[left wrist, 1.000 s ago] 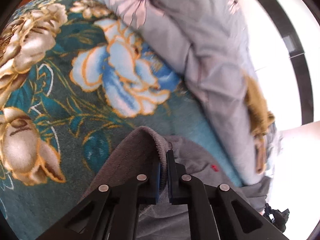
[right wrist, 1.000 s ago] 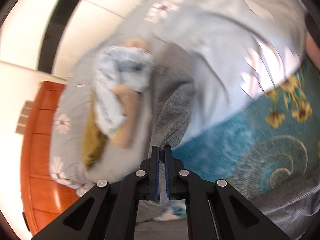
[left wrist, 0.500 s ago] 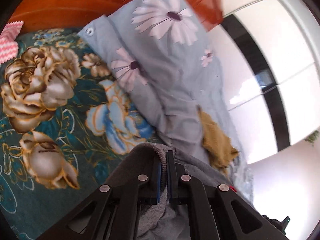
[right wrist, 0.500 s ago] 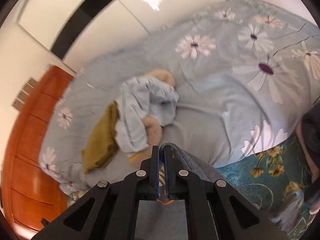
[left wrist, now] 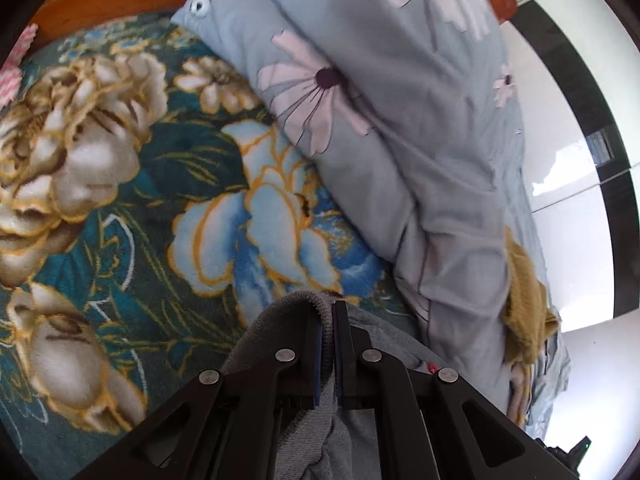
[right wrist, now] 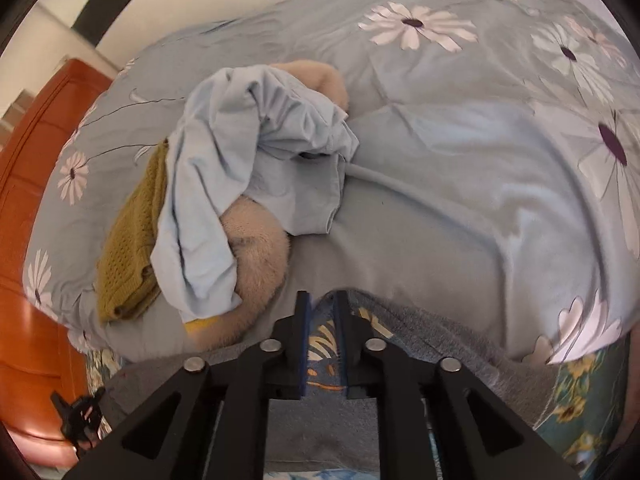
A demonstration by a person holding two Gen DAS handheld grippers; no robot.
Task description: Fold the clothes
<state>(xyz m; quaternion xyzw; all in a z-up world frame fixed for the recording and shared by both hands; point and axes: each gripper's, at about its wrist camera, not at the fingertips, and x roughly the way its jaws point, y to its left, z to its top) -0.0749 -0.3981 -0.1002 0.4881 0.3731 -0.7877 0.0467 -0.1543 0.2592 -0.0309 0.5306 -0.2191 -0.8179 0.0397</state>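
A grey knit garment (left wrist: 280,320) lies on the teal floral blanket (left wrist: 140,208). My left gripper (left wrist: 329,312) is shut on its ribbed edge. In the right wrist view the same grey garment (right wrist: 452,344) lies flat beneath my right gripper (right wrist: 322,302), whose jaws stand slightly apart with nothing between them; the blanket shows through the gap. Beyond lies a heap of clothes: a light blue shirt (right wrist: 248,168), a beige fleece (right wrist: 260,256) and an olive knit sweater (right wrist: 132,240).
A grey-blue duvet with daisy print (right wrist: 480,168) is bunched along the bed; it also shows in the left wrist view (left wrist: 400,120). An orange wooden headboard (right wrist: 28,184) stands at the left. White wardrobe panels (left wrist: 580,220) lie beyond.
My right gripper has opened and let go of the grey garment, which now lies flat under it. The left gripper has lowered toward the blanket, still gripping the edge.
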